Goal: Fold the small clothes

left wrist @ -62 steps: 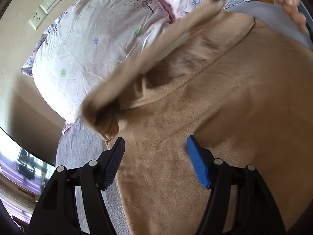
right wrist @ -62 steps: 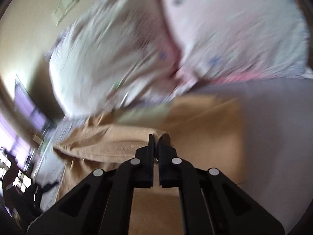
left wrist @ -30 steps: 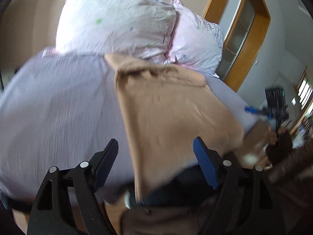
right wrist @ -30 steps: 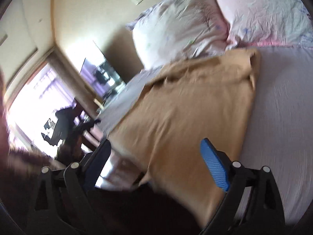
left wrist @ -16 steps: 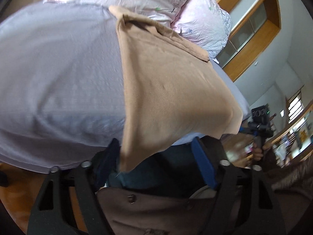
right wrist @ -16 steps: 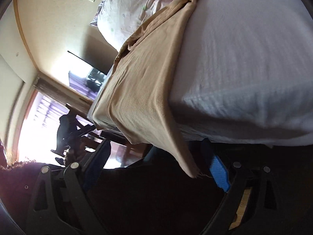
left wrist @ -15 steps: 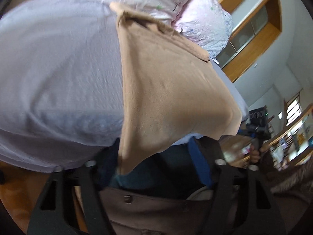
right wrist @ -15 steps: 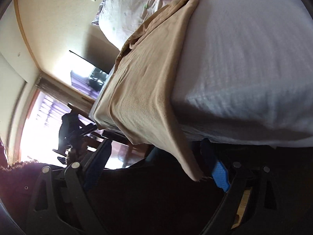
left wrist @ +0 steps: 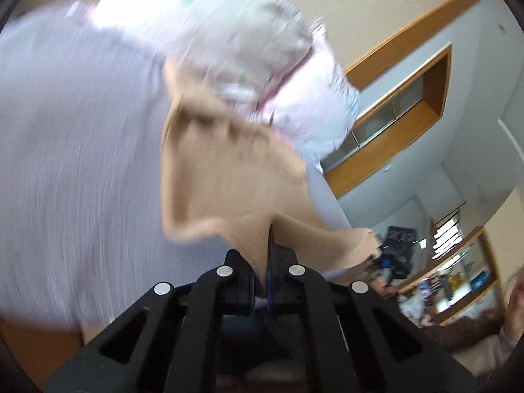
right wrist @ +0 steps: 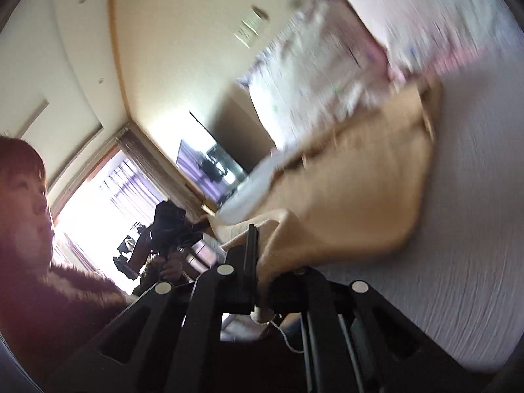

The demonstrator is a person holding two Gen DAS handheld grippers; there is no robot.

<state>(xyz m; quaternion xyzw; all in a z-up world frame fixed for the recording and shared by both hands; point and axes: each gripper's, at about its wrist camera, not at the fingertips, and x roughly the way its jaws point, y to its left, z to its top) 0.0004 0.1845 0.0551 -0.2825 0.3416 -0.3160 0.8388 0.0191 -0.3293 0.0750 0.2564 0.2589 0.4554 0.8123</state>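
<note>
Both grippers' once-open fingers now clamped on tan garment (left wrist: 229,177) hem, left gripper (left wrist: 262,262), right gripper (right wrist: 258,262), over bed (left wrist: 72,163)

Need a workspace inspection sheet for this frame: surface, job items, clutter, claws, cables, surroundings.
Surface: bed with lilac-grey sheet.
Job's things: tan garment lying on the sheet, near hem lifted off it.
Clutter: two floral pillows at the head, touching the garment's far end.
Grippers: left claw and right claw both shut on the near hem.
Cables: nothing seen.
Surroundings: wall sockets, bright window, wood-framed door; views motion-blurred.
</note>
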